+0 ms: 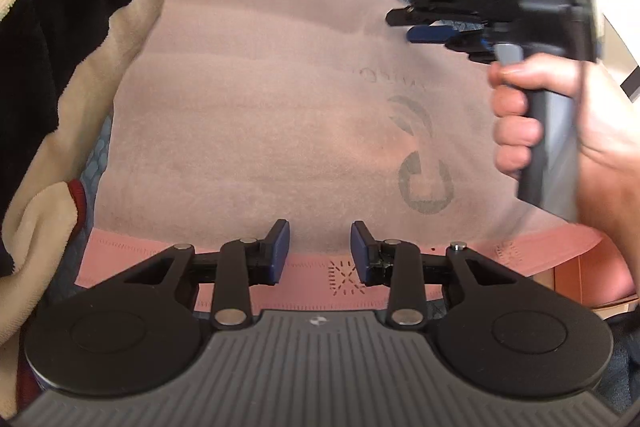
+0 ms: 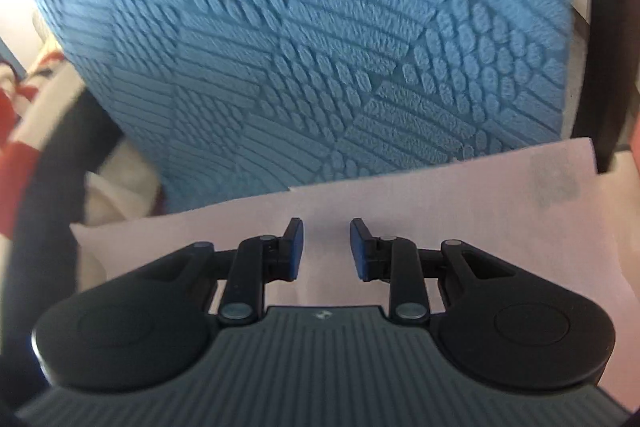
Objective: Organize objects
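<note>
Nothing really readable here. A faded grey logo and some blurred lettering can be made out on the pink towel [image 1: 260, 115], but no words can be read.

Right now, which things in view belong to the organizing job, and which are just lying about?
In the job:
- pink towel
- left hand-held gripper
- right hand-held gripper

Lying about:
- blue textured mat
- cream and black fabric

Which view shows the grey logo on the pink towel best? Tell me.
The left wrist view: the grey logo lies in full on the pink towel, beside the hand holding the right claw. The right wrist view catches only a blurred grey smudge.
</note>
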Demonstrator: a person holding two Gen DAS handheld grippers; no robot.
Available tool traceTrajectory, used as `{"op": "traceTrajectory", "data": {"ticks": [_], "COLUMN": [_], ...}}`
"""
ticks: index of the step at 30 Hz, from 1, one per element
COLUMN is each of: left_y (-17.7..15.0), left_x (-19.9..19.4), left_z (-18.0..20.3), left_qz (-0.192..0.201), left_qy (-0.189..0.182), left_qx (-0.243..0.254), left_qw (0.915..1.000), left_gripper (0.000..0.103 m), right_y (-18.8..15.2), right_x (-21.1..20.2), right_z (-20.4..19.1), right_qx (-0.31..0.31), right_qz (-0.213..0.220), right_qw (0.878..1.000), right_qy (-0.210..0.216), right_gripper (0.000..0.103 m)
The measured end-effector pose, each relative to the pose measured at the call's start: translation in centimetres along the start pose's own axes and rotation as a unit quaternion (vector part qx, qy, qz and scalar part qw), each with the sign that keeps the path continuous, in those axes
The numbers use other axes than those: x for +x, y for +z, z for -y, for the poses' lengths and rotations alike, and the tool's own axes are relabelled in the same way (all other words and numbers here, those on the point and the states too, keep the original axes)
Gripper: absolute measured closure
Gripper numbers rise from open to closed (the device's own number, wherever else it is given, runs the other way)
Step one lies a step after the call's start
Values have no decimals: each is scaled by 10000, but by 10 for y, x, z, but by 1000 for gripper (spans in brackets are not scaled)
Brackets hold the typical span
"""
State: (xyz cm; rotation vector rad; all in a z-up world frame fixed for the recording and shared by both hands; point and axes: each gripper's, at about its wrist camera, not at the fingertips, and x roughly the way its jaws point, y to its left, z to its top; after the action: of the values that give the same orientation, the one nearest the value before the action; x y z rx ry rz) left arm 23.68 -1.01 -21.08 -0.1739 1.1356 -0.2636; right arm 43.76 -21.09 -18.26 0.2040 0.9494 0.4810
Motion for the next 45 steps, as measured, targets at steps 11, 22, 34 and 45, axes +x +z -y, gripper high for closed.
{"op": "traceTrajectory", "data": {"ticks": [11, 22, 34, 45], "left_y": [2, 5, 4, 5], "left_x": [7, 7, 6, 8], "left_z": [2, -7, -8, -9], "left_qz": [4, 54, 53, 10], "left_qy": [-7, -76, -183, -225], "left_qx": [-219, -340, -434, -527], "left_qw": [9998, 9994, 9989, 9984], "left_gripper": [63, 63, 63, 63], "right_y": [9, -6, -77, -151], "right_x": [14, -48, -154, -175], "right_z": [-8, -21, -14, 3], "right_qx": [-158, -270, 176, 1599], "right_qz": [126, 527, 817, 140], "right_qw": [9998, 9981, 9964, 9859], "right_qy": [-81, -157, 130, 481], "right_gripper": [73, 60, 33, 27]}}
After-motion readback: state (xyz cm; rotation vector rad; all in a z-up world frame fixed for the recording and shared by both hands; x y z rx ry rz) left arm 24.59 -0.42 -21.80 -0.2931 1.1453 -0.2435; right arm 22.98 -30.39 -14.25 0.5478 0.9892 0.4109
